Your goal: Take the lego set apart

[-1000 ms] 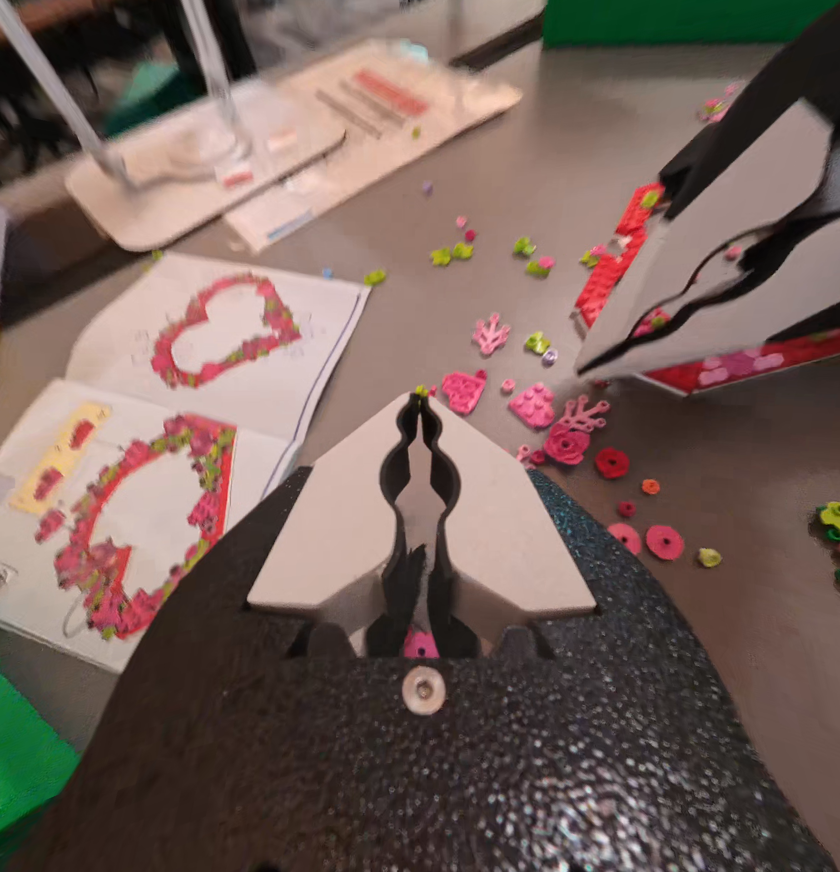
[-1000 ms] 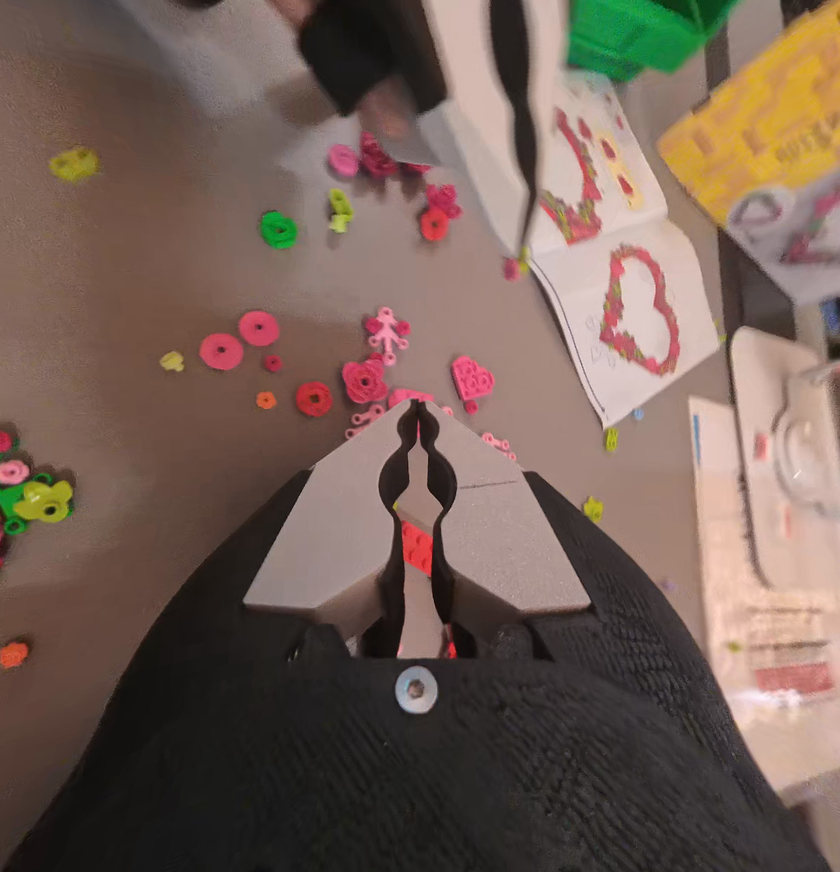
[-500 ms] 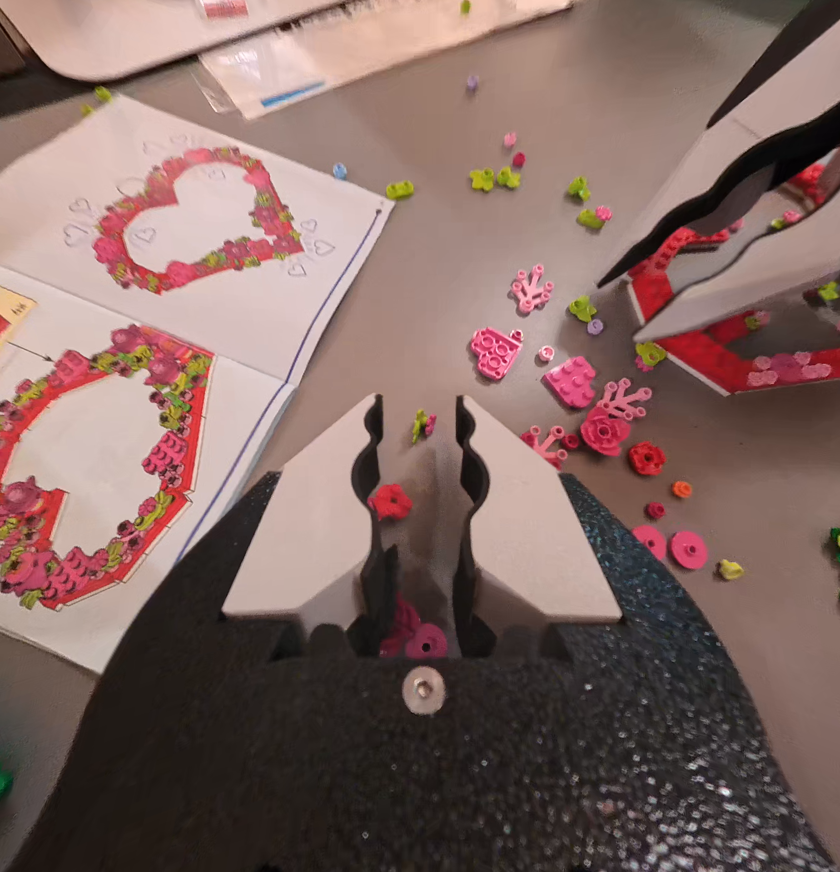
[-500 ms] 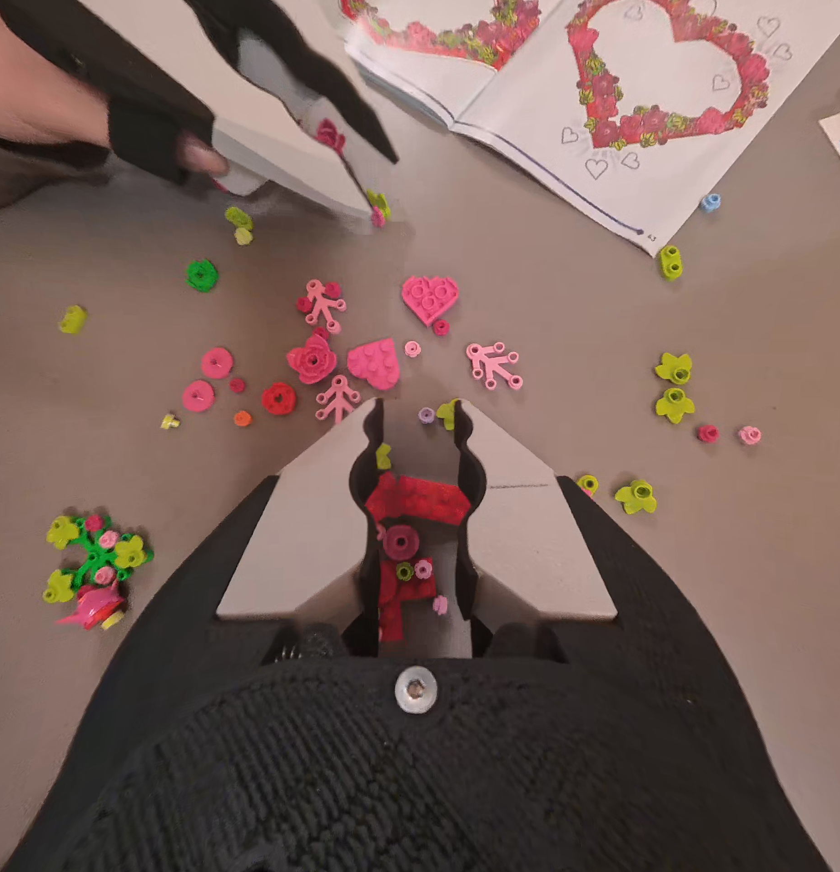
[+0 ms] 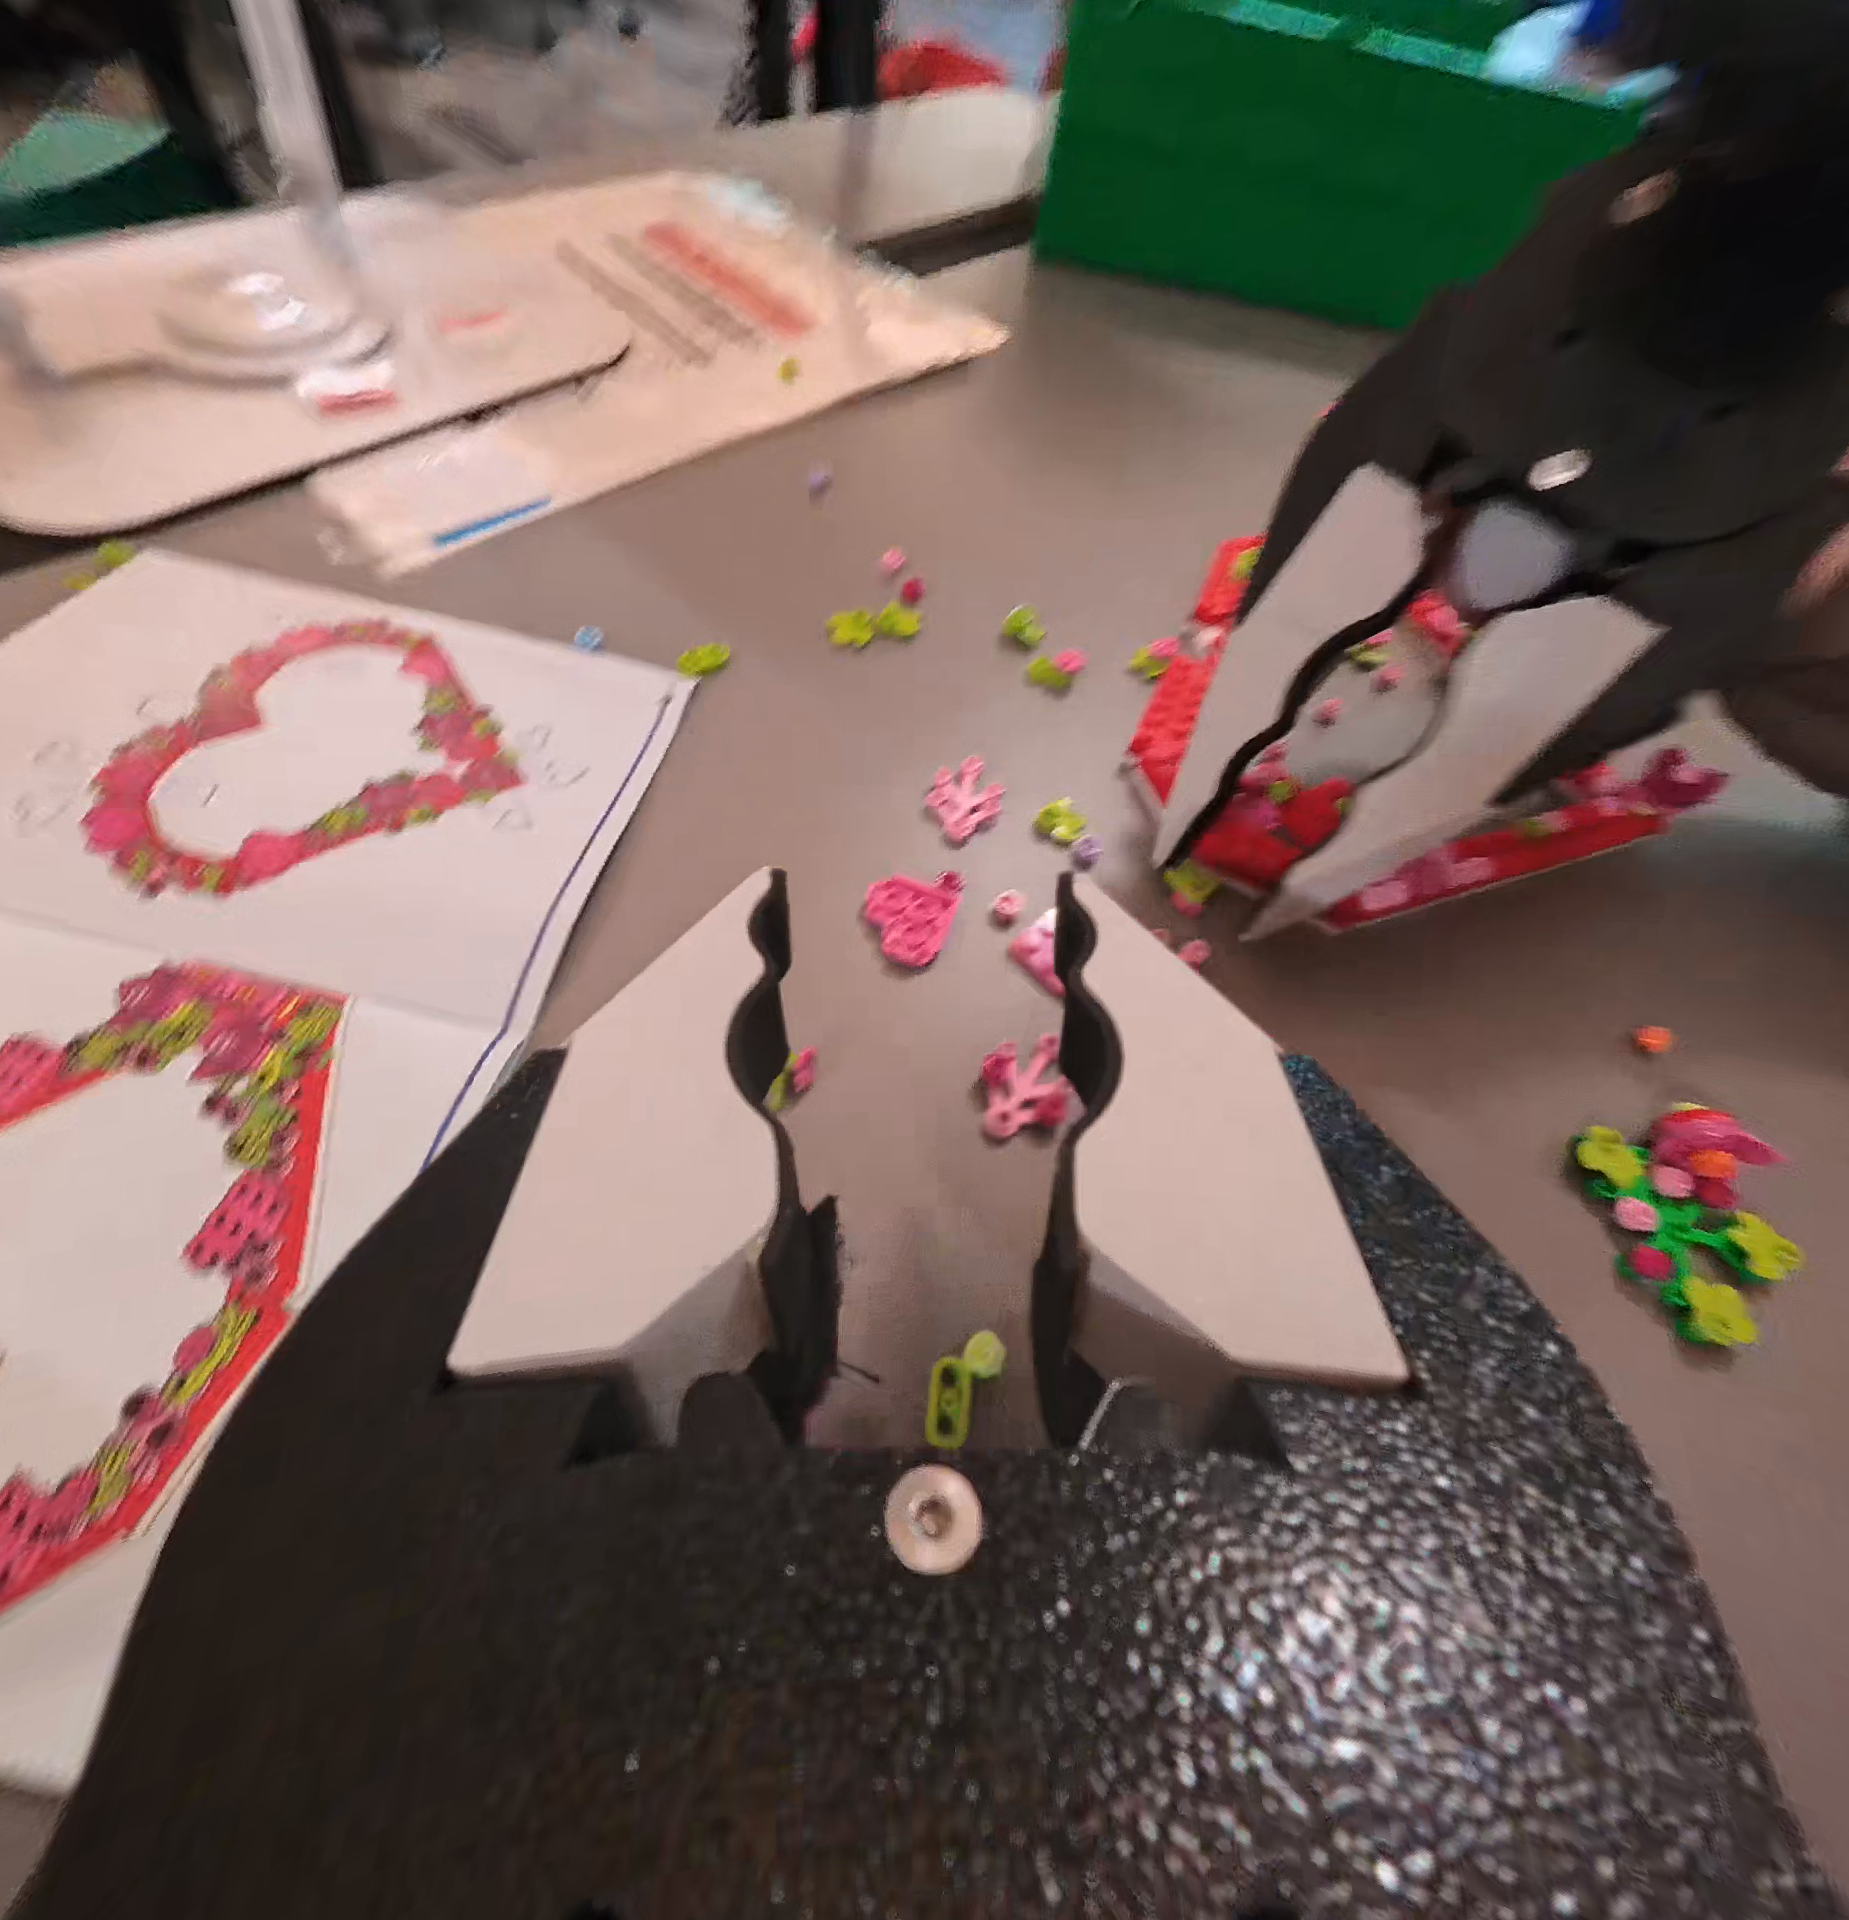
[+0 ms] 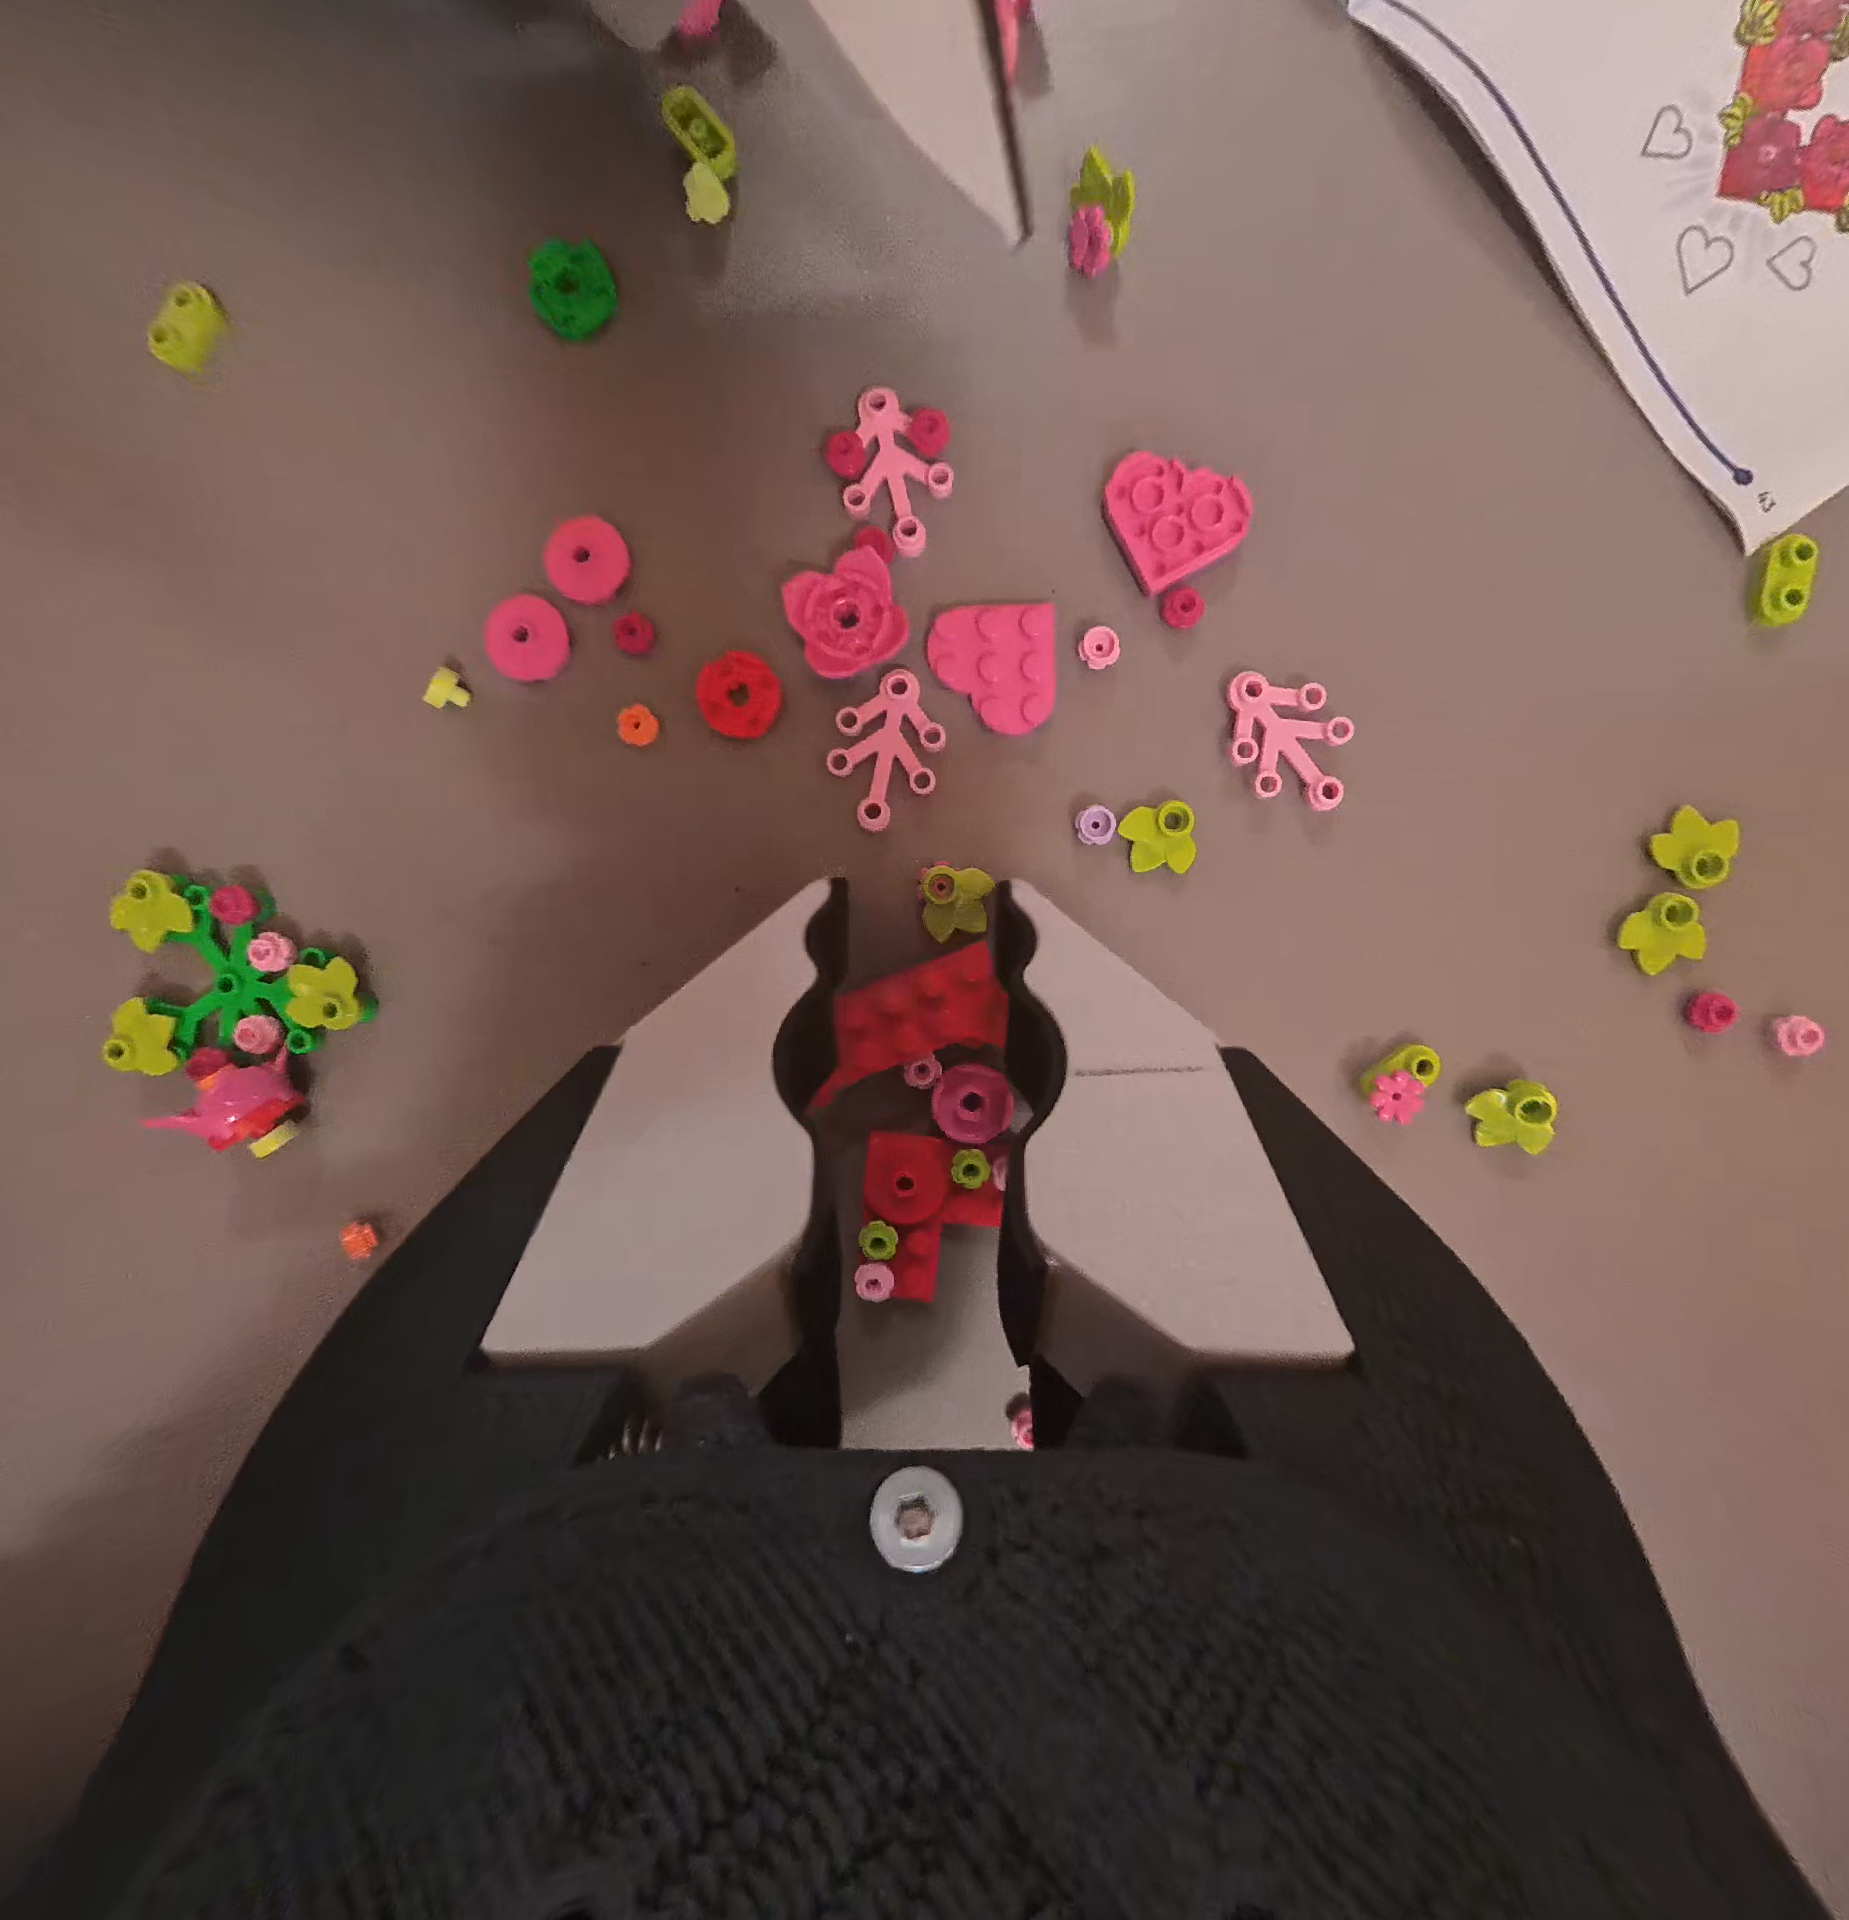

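The right gripper (image 6: 920, 888) has its two fingers a small way apart, and the red lego frame (image 6: 925, 1117) sits in the gap. The fingers lie close along both sides of it, but I cannot tell if they squeeze it or just stand around it. The frame piece runs long-ways along the fingers, from near the tips back toward the handle. It has a dark pink round stud, small green studs and a pale pink one on top. A little green leaf piece (image 6: 953, 900) lies right at the finger tips.

From the left side, the same frame (image 5: 1263, 821) shows as red bars lying on the grey table (image 5: 1003, 436), spreading out past the right gripper (image 5: 1211, 883), which points down at it.

The left gripper (image 5: 920, 894) is wide open and holds nothing. It hangs over the table, well apart from the frame. A pale pink branch piece (image 5: 1024, 1086) and a lime piece (image 5: 956, 1387) lie on the table between its fingers.

Further out, loose bits lie all around: a pink heart plate (image 6: 1174, 514), a pink rose (image 6: 845, 613), a red round piece (image 6: 738, 694) and a green flower bunch (image 6: 229, 987). The open booklet (image 5: 307, 790) with heart pictures lies to the left.
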Available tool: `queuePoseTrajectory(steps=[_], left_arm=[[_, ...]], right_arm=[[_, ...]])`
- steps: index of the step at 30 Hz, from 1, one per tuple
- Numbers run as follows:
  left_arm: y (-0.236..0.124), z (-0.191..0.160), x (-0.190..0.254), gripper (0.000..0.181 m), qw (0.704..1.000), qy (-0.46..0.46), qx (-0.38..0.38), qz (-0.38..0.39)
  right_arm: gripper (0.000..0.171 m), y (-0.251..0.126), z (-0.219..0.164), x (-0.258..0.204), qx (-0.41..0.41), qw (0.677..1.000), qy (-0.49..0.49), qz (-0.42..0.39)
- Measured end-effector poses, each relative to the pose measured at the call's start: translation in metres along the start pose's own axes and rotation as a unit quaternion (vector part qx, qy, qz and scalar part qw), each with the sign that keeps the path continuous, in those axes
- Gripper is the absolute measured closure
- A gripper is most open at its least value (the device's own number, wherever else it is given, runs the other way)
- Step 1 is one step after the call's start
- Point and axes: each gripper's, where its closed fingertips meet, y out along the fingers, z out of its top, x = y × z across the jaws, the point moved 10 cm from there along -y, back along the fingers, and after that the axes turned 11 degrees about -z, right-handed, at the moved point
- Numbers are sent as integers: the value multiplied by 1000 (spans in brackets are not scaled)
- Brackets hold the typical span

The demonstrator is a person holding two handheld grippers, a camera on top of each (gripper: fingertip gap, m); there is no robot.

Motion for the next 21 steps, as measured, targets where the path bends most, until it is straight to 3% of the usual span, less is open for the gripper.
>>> queuePoseTrajectory(steps=[2,5,12,16,21], left_arm=[[-1,3,5,125,999,32,16,-28],[-1,3,9,122,995,98,-3,-17],[-1,1,26,103,962,272,-23,-2],[-5,0,48,122,922,386,7,4],[-10,2,73,150,885,459,76,20]], right_arm=[[158,1,0,0,5,1000,-7,2],[159,-5,3,2,41,999,-14,-11],[160,-26,15,7,227,974,2,0],[160,-30,18,7,286,953,51,81],[160,-32,21,8,342,912,124,187]])
